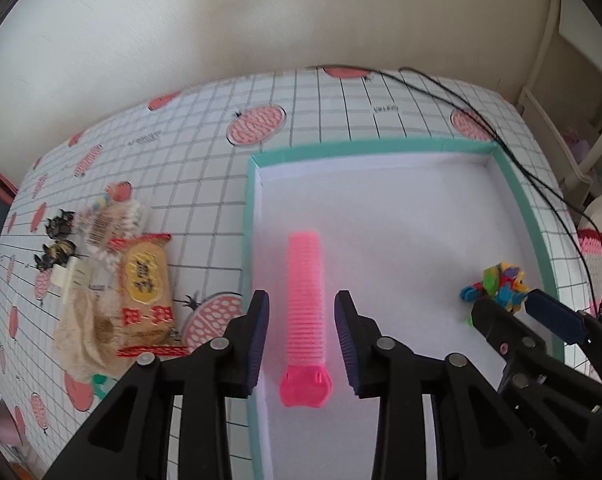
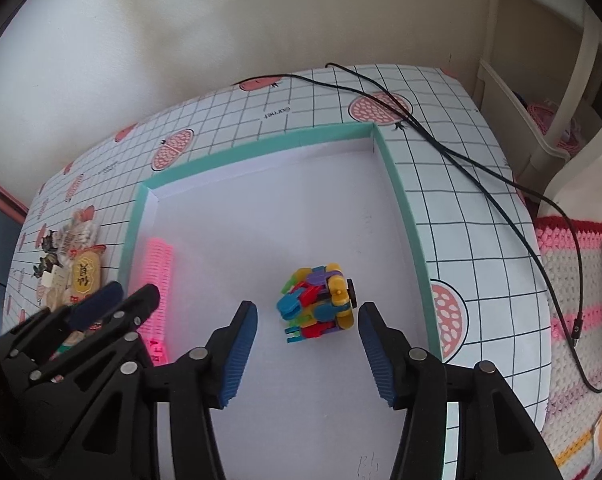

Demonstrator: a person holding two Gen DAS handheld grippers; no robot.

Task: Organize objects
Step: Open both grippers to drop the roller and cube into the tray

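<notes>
Hovering over teal-rimmed tray (image 1: 533,216) on desk (image 1: 205,184): left gripper (image 1: 301,340) fingers spread astride pink comb (image 1: 305,308); right gripper (image 2: 307,354) fingers spread before colourful block toy (image 2: 319,304), both lying inside.

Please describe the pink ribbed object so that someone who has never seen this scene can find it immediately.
Look for the shallow white tray with a teal rim on the checked tablecloth. Inside it, close to its left wall, lies the pink ribbed comb, a long narrow bar lying flat. The only other thing in the tray is a multicoloured block toy on the right side; the comb is one colour and straight.
</notes>
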